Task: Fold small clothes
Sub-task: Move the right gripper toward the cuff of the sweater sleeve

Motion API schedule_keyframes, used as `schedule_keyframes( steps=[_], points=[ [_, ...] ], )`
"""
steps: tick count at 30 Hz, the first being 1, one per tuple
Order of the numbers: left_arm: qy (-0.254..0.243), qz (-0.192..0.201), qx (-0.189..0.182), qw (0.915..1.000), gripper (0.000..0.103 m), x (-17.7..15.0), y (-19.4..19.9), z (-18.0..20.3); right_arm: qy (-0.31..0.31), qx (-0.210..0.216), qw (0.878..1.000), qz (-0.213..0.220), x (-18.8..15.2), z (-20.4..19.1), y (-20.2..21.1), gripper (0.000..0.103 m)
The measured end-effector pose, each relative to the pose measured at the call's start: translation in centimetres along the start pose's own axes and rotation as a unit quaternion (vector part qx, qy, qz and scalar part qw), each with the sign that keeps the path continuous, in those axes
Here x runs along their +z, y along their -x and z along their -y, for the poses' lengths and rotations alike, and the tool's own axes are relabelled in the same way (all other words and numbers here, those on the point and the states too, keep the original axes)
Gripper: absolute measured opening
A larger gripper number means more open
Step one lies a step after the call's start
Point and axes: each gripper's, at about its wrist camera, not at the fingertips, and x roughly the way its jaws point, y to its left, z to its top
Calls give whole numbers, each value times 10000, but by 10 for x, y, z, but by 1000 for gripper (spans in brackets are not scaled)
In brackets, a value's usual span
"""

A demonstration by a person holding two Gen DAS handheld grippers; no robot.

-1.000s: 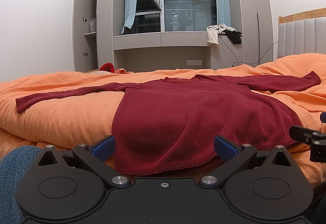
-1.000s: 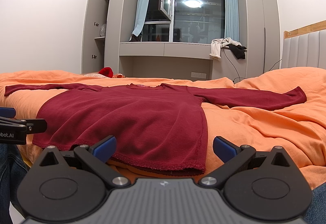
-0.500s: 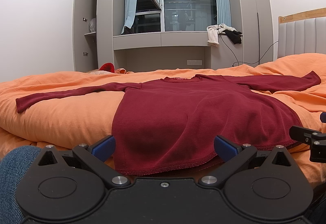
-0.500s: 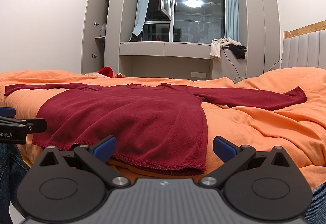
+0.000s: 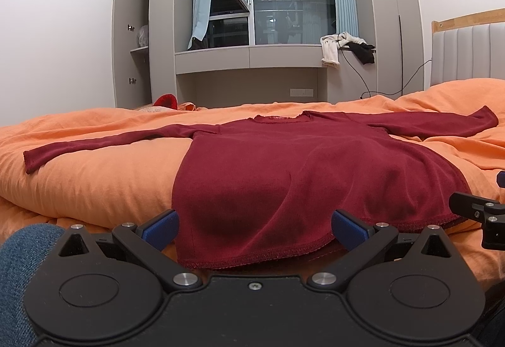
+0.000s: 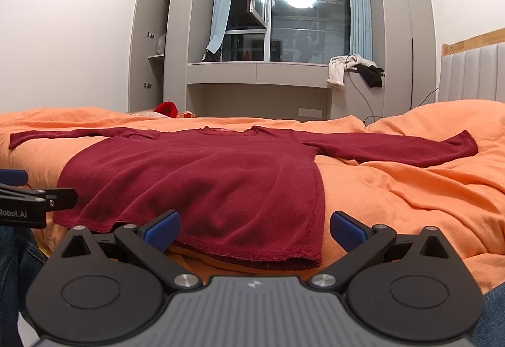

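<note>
We held our left gripper and right gripper spread wide, blue pads empty, just short of the hem. Ahead lay the dark red ribbed-knit shirt, flat on the soft orange duvet, neckline pointing away, sleeves outstretched sideways. The left gripper's side read "Robot.AI".

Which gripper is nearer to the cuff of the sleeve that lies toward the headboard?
Right. The right gripper sits at the hem corner on that cuff's side; the left gripper is at the opposite corner.
</note>
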Motion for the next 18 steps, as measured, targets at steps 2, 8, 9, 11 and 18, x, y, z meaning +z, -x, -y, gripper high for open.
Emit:
schedule_keyframes(
  steps=[2, 8, 9, 11, 18],
  points=[
    [9, -53, -6, 10000, 102, 0, -7, -1, -14, 18, 10000, -15, -1, 2, 0, 103],
    [33, -164, -47, 9998, 102, 1, -10, -3, -160, 101, 9997, -149, 4, 6, -1, 103],
    [33, -206, -75, 9998, 102, 2, -11, -4, -263, 138, 9993, -235, 6, 9, -1, 103],
    [45, -341, -224, 9992, 102, 4, -14, -5, -505, 227, 9977, -399, 12, 17, -3, 103],
    [525, -820, -584, 9935, 102, 22, -37, -18, -1225, -31, 9874, -1006, 31, 48, -23, 103]
  ],
)
